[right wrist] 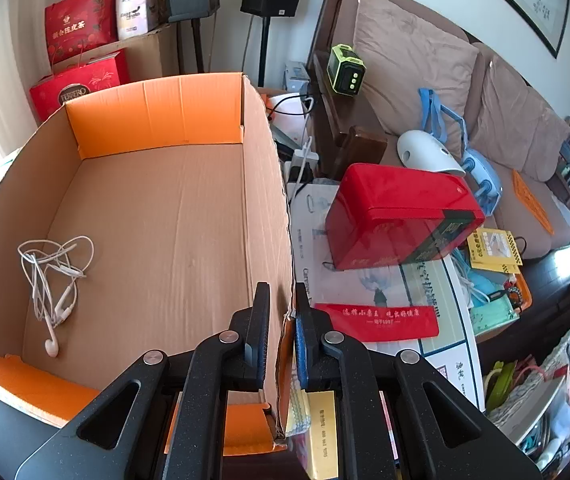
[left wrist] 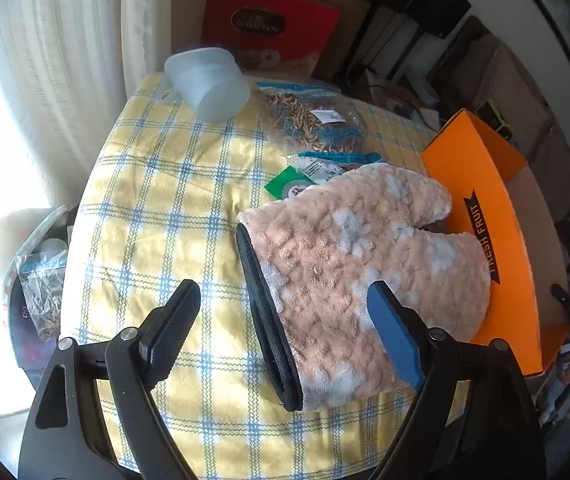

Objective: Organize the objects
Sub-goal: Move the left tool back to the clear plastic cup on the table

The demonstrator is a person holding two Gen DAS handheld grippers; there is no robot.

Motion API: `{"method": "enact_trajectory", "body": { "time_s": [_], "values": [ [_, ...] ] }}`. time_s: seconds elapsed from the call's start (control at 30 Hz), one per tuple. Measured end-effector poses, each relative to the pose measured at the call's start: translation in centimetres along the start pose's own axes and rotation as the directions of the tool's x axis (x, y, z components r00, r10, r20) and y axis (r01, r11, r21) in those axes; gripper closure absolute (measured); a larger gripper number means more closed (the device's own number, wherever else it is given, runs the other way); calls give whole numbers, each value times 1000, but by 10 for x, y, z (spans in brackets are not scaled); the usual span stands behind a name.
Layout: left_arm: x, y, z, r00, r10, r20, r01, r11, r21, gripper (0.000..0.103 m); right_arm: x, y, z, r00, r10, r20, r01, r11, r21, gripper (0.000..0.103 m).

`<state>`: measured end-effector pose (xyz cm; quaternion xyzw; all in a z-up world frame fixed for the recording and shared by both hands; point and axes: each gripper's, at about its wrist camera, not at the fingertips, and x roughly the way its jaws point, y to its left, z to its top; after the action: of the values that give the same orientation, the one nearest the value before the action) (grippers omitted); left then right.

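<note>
A fluffy pink oven mitt (left wrist: 349,276) with a black cuff lies on the checked tablecloth (left wrist: 165,208). My left gripper (left wrist: 285,304) is open above its cuff end, one finger on each side. The orange cardboard box (left wrist: 485,216) stands just right of the mitt. In the right wrist view my right gripper (right wrist: 283,304) is shut on the box's right wall (right wrist: 269,200). White earphones (right wrist: 55,276) lie inside the box at the left.
A frosted plastic jug (left wrist: 209,80) lies on its side at the table's far edge. Bags of dried goods (left wrist: 313,124) and a green packet (left wrist: 289,186) lie beyond the mitt. A red case (right wrist: 401,216) and papers sit right of the box.
</note>
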<state>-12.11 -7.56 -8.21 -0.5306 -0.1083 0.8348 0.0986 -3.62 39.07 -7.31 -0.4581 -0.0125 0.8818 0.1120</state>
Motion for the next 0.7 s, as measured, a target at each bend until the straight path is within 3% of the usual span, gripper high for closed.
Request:
{"method": "enact_trajectory", "body": {
  "time_s": [0.3, 0.53, 0.7],
  "values": [
    [-13, 33, 42, 995, 59, 79, -54, 996, -70, 20, 1, -1, -4, 1000, 6, -10, -6, 1000, 0, 93],
    [5, 70, 95, 995, 47, 93, -26, 976, -216, 20, 2, 0, -4, 1000, 1, -18, -1, 1000, -7, 93],
    [26, 79, 126, 994, 66, 84, -43, 967, -251, 20, 4, 0, -4, 1000, -4, -28, 3, 1000, -10, 93]
  ]
}}
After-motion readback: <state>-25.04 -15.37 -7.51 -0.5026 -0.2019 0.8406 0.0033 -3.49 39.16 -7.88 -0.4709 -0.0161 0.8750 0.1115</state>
